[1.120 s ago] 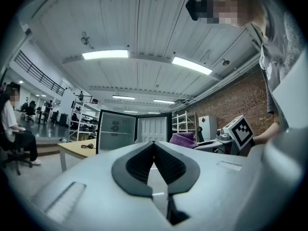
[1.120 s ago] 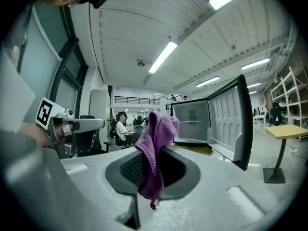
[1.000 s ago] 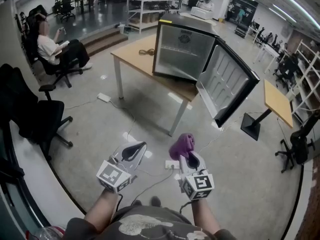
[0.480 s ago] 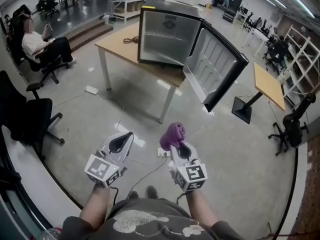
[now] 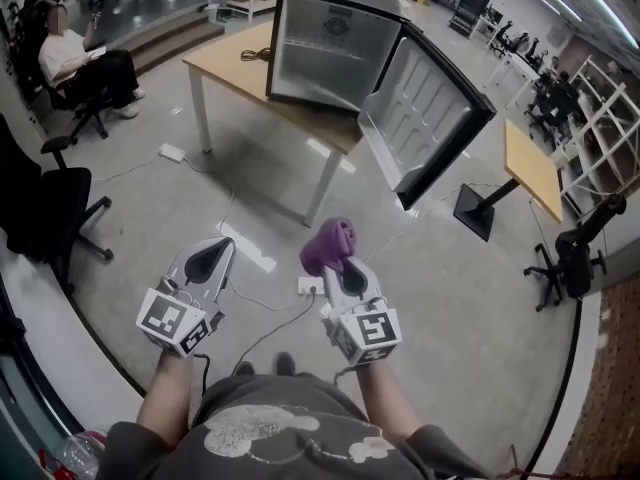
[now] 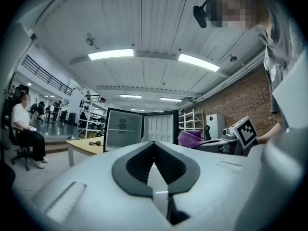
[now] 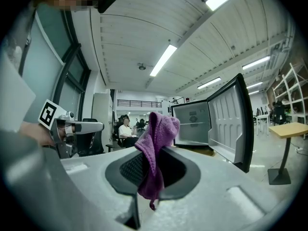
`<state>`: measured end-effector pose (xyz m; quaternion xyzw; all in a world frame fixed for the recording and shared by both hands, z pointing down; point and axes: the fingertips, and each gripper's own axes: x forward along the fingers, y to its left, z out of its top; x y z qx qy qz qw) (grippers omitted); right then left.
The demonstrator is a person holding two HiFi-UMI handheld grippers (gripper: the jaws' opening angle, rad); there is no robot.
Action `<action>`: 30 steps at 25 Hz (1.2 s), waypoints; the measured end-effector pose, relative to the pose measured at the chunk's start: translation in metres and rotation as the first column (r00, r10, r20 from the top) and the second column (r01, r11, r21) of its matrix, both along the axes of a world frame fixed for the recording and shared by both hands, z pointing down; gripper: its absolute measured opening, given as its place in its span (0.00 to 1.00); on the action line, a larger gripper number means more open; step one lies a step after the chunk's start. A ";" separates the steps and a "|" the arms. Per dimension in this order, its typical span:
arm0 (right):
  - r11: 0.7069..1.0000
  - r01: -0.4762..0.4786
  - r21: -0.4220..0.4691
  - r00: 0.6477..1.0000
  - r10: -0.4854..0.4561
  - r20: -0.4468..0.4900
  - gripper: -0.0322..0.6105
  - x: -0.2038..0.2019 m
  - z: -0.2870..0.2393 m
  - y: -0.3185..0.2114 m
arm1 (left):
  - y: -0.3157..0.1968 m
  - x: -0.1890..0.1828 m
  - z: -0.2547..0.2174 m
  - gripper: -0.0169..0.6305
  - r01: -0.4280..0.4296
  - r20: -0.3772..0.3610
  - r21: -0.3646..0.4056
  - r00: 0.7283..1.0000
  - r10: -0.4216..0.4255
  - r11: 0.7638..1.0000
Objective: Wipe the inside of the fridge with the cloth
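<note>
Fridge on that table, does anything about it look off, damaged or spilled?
Nothing stands out. The mini fridge stands upright on the wooden table, its door swung wide past the table's edge; no spill or damage shows.

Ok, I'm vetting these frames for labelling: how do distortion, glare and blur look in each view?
Head view: fisheye curves the floor and table, but the fridge is sharp, with pale light reflections on the floor. Left gripper view: dark round vignette, bright ceiling strips, the near left tool soft. Right gripper view: same vignette, cloth in clear focus.
</note>
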<state>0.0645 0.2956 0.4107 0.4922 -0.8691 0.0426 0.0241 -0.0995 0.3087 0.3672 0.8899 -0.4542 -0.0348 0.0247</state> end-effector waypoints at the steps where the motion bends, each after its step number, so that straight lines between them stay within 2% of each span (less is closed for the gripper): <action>1: 1.000 0.005 -0.002 1.000 -0.005 0.003 0.11 0.002 0.001 -0.002 | -0.001 0.003 0.000 0.05 0.007 0.002 -0.001 1.000 -0.007 1.000; 9: 0.998 0.044 -0.043 0.998 -0.042 0.042 0.11 0.036 0.024 -0.021 | -0.016 0.029 0.006 0.05 0.068 0.042 -0.014 0.997 -0.067 0.998; 17: 0.996 0.066 -0.058 0.996 -0.062 0.066 0.11 0.044 0.031 -0.047 | -0.040 0.039 0.007 0.05 0.089 0.064 -0.020 0.994 -0.087 0.996; 25: 0.998 0.031 -0.061 0.998 -0.028 0.051 0.11 0.050 0.037 -0.097 | -0.100 0.038 0.008 0.05 0.051 0.054 -0.008 0.997 -0.050 0.999; 30: 0.998 0.014 -0.058 0.999 -0.012 0.044 0.11 0.029 0.034 -0.151 | -0.155 0.013 0.008 0.05 0.041 0.042 -0.010 0.998 -0.040 0.999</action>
